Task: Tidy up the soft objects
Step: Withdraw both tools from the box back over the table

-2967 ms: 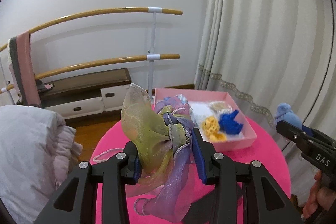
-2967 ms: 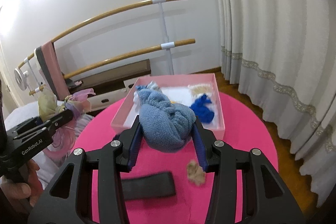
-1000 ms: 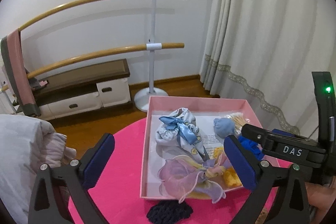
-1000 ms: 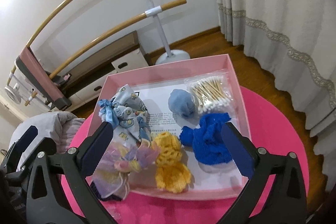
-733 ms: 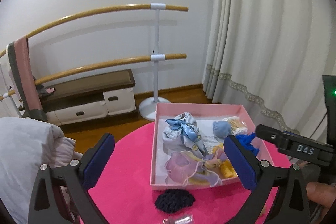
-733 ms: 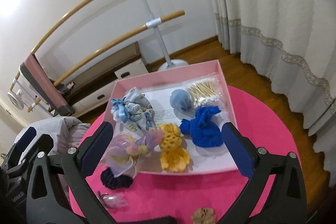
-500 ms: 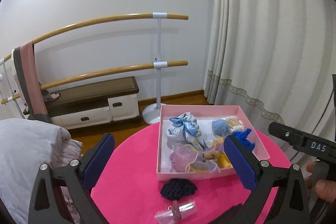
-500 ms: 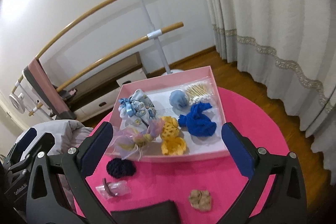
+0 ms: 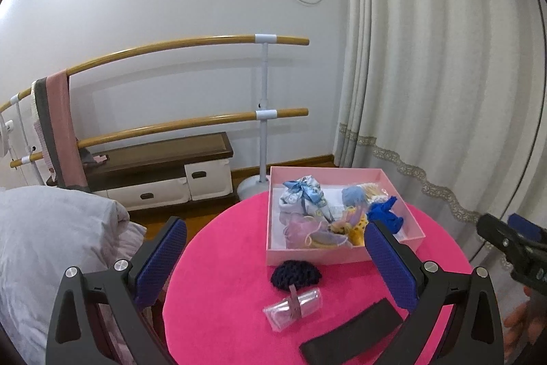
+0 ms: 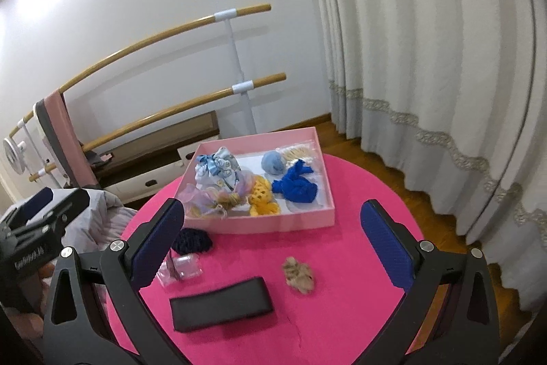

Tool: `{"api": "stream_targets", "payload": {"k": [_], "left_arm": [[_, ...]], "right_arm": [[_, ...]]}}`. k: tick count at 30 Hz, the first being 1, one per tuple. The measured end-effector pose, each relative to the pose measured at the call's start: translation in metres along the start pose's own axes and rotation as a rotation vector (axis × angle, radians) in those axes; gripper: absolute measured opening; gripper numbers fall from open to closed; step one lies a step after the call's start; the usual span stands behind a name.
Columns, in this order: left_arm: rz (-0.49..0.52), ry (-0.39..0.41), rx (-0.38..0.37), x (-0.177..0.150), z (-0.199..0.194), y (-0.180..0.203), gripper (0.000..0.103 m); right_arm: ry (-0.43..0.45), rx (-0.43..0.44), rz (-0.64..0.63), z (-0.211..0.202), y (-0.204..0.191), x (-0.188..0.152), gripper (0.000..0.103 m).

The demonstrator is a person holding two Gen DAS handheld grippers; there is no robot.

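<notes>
A pink box [image 10: 273, 223] [image 9: 342, 173] stands at the far side of the round pink table [image 10: 342, 313] [image 9: 218, 296]. Inside lie a purple-yellow gauzy bow [image 10: 210, 199] [image 9: 307, 233], a light blue towel ball [image 10: 272, 162] [image 9: 352, 195], a royal blue cloth [image 10: 297, 185], a yellow knit piece [image 10: 263, 200] and a blue-white pouch [image 10: 215, 171] [image 9: 301, 197]. On the table rest a navy knit piece [image 10: 191, 242] [image 9: 295, 274], a tan scrunchie [image 10: 301, 274], a black band [image 10: 220, 303] [image 9: 352, 334] and a clear packet [image 10: 179, 269] [image 9: 294, 305]. My left gripper [image 9: 273, 262] and right gripper [image 10: 271, 245] are open and empty, above the table's near side.
A cotton-swab packet [image 10: 299, 154] sits in the box's back corner. Behind the table are a wooden ballet barre [image 9: 191, 43], a low drawer bench [image 9: 157, 173], curtains [image 10: 427, 57] on the right and grey bedding [image 9: 51, 245] on the left.
Both grippers let go of the bow and the towel ball into the box, opened, and pulled back and up; more of the table's near side shows now.
</notes>
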State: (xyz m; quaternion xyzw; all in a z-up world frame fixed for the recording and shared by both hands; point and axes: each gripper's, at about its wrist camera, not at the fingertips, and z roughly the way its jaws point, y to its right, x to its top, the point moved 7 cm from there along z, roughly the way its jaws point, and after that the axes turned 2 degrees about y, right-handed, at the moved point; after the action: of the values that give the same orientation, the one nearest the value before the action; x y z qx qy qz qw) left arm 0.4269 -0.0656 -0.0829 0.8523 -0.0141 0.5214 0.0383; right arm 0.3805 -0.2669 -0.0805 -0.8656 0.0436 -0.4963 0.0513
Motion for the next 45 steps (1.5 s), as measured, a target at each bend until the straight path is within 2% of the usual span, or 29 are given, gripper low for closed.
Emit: {"api": "stream_targets", "payload": {"k": [8, 22, 45], "left_arm": [[-0.001, -0.005, 0.012, -0.018, -0.035, -0.004, 0.103], [-0.006, 0.035, 0.000, -0.052, -0.085, -0.005, 0.103], [-0.010, 0.023, -0.001, -0.062, -0.102, -0.006, 0.103]], "right_arm": [[0.026, -0.050, -0.009, -0.030, 0.007, -0.030, 0.103], [0.039, -0.071, -0.046, -0.046, 0.001, -0.052, 0.103], [0.033, -0.050, -0.079, -0.055, -0.010, -0.060, 0.103]]}}
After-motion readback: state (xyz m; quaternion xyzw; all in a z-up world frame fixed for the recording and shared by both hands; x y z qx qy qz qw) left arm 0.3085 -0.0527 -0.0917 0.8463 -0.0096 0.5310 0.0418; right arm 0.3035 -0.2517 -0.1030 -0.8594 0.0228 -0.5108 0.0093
